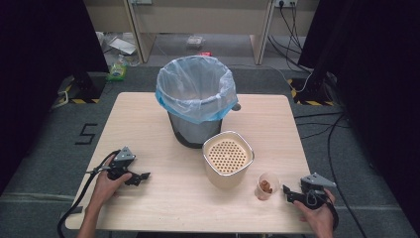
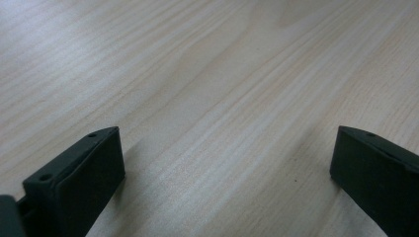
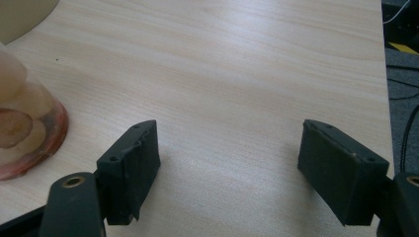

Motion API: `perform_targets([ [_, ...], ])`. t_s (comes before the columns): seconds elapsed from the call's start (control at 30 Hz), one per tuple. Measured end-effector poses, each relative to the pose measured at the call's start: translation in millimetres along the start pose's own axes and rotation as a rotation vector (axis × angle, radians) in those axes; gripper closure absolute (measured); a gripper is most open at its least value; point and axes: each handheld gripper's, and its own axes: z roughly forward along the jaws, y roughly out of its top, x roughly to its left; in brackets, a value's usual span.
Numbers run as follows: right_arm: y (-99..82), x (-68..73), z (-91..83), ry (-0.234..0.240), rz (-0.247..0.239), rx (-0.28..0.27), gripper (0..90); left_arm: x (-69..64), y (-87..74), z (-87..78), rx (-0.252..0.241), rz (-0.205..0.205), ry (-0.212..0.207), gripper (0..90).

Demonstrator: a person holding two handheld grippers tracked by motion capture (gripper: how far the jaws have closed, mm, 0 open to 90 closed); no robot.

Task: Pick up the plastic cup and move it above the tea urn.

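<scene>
The left gripper (image 1: 141,176) is held low over the table (image 1: 163,208), its jaws spread wide with only bare wood between them. The right gripper (image 1: 288,194) is likewise spread and holds nothing. A clear cup (image 1: 267,187) stands just beside its jaw tips. Beyond the cup a perforated-top container (image 1: 227,159) is seen, and behind that a bagged bin (image 1: 196,99).

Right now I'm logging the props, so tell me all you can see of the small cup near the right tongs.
The small cup is clear, thin plastic with a reddish tinted base, standing upright on the wooden table. Brownish bits lie inside. It sits just in front of the beige perforated-top container, beside the open right tongs, which do not touch it.
</scene>
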Motion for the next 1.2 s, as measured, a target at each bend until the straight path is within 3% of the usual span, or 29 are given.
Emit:
perform_targets([
  [0.3,-0.1,-2.1,-4.8,0.006,0.041,-0.002,30.1,0.0,0.0,0.0,0.0,0.0,0.0,0.0],
  [0.47,2.5,0.0,-11.9,0.013,0.039,-0.033,33.6,0.0,0.0,0.0,0.0,0.0,0.0,0.0],
  [0.77,11.2,13.7,-28.0,0.029,0.033,-0.077,38.9,0.0,0.0,0.0,0.0,0.0,0.0,0.0],
  [1.2,27.3,27.7,-45.3,0.062,0.031,-0.1,41.7,0.0,0.0,0.0,0.0,-0.001,0.0,0.0],
])
